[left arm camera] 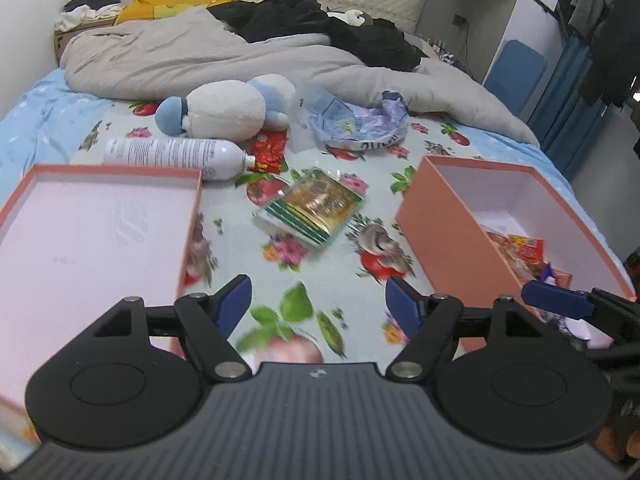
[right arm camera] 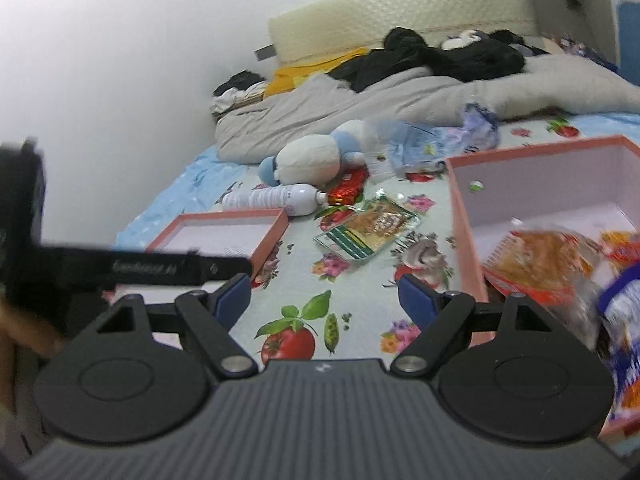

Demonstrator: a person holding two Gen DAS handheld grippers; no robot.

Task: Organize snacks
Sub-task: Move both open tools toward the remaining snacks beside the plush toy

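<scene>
A green-and-gold snack pack (left arm camera: 312, 208) lies on the floral sheet between the two pink boxes; it also shows in the right wrist view (right arm camera: 370, 229). A red snack packet (left arm camera: 270, 151) lies by the plush toy, also seen in the right wrist view (right arm camera: 349, 187). The deep pink box (left arm camera: 436, 232) on the right holds several snack bags (right arm camera: 540, 264). My left gripper (left arm camera: 318, 304) is open and empty over the sheet. My right gripper (right arm camera: 323, 300) is open and empty beside the deep box (right arm camera: 466, 232).
The shallow pink lid (left arm camera: 100, 220) lies left. A white spray bottle (left arm camera: 176, 156), a plush toy (left arm camera: 228, 110) and crumpled plastic bags (left arm camera: 356, 120) lie behind. A grey duvet (left arm camera: 240, 56) with black clothes covers the far bed.
</scene>
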